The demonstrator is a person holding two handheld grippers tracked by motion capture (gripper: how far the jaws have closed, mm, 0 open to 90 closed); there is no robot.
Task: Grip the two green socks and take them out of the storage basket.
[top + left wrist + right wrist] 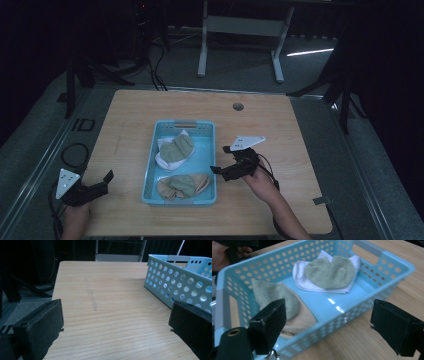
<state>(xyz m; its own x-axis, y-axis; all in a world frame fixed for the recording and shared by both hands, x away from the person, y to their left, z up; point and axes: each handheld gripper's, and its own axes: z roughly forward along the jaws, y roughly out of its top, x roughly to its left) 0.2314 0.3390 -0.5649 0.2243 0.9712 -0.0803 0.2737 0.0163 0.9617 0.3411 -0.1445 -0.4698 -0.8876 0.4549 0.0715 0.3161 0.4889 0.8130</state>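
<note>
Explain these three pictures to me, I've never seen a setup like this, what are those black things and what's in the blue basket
A person sits at a wooden table, holding a hand-operated clamp with two black jaws in each hand. One picture looks down from above; the other two come from cameras riding on each clamp, so the black blocks at the bottom are its own jaws. The left gripper sits left of the blue basket, the right gripper beside its right rim. Both are open and hold nothing. The basket holds two sock bundles: a green and white one at the far end, a green and tan one nearer the person.

Beige cloth (pixel 297 320) hides (partly) behind basket wall (pixel 332 322).
</note>
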